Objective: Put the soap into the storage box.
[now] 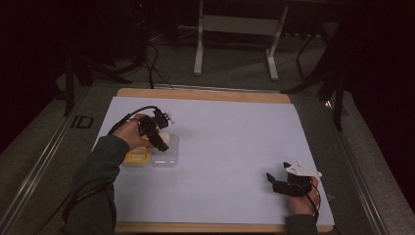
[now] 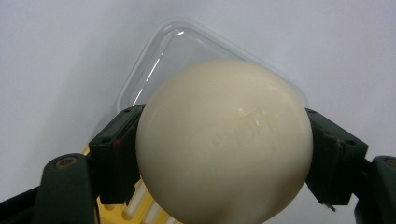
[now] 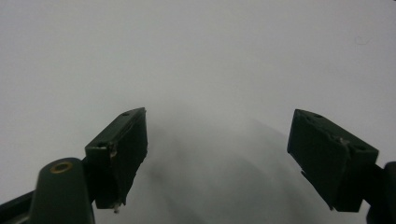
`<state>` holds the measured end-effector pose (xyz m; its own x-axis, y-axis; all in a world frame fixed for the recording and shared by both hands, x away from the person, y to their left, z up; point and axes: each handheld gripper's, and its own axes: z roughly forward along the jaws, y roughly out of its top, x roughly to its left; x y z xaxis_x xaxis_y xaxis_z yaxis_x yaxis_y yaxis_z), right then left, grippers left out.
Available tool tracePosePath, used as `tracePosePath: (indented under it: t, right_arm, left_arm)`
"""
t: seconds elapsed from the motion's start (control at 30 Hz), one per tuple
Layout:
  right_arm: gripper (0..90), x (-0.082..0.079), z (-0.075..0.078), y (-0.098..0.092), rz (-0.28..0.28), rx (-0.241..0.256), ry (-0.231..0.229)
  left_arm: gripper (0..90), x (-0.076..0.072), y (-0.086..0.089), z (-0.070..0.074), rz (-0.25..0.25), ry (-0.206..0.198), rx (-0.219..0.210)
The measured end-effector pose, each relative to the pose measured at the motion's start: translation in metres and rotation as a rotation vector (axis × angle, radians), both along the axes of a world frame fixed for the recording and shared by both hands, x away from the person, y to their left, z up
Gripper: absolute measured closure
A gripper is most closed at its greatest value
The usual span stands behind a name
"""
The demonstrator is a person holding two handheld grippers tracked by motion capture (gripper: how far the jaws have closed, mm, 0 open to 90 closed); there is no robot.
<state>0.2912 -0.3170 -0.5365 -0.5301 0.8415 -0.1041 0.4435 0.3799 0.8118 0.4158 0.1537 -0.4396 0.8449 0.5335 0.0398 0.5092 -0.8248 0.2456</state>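
Cream soap bar [image 2: 224, 140], rounded, faint embossed lettering, unreadable. Clamped between both jaws of the left tongs [image 1: 159, 134], above a clear plastic lid [image 1: 165, 155], left side of the white worktop [image 1: 235, 142]. Yellow soap tray [image 1: 136, 157] touching the lid's left. Right tongs [image 1: 281, 178]: jaws spread, holding nothing, near right.

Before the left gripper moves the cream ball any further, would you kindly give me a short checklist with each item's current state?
1. Left gripper clamped on both sides of the cream ball: ok.
2. Ball seated centrally between the jaws: ok.
3. Clear lid lying open beyond the ball: ok.
4. Yellow tray beside the lid: ok.
5. Right gripper open, holding nothing: ok.
6. Whether the ball touches the lid: cannot tell.
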Motion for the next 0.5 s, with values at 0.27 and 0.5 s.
tracePosePath:
  t: [0.27,0.5]
  right_arm:
    - [20.0,0.000,0.000,0.001,0.001,-0.009,0.000]
    - [20.0,0.000,0.000,0.001,0.001,-0.009,-0.001]
  left_arm:
    - [24.0,-0.001,0.009,0.000,0.017,-0.001,0.003]
    - [24.0,-0.002,0.019,0.000,0.035,-0.001,0.006]
